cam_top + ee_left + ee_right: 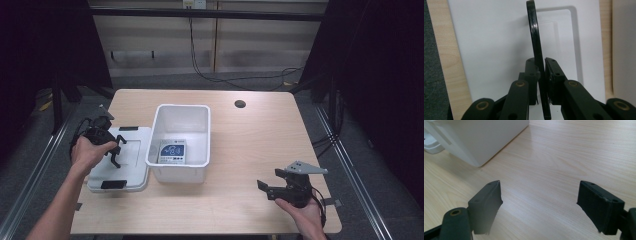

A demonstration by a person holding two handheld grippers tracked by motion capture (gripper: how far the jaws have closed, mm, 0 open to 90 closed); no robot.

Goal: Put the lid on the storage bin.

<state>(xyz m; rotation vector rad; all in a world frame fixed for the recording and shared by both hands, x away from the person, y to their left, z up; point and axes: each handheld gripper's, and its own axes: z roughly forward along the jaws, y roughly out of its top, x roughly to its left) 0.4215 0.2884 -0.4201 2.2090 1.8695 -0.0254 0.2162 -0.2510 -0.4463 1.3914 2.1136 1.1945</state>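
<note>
Left gripper view, left gripper (541,72) clamps lid handle (535,42) (edge-on), right gripper (272,189) wide.

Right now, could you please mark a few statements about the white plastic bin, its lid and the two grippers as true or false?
1. The left gripper is shut on a thin black clip standing up from the flat white plastic lid. True.
2. The right gripper holds the lid. False: its jaws stand open over the bare wooden table.
3. The open white plastic bin is empty. False: a blue-and-white box lies inside.
4. In the high view, the lid lies left of the bin. True.
</note>
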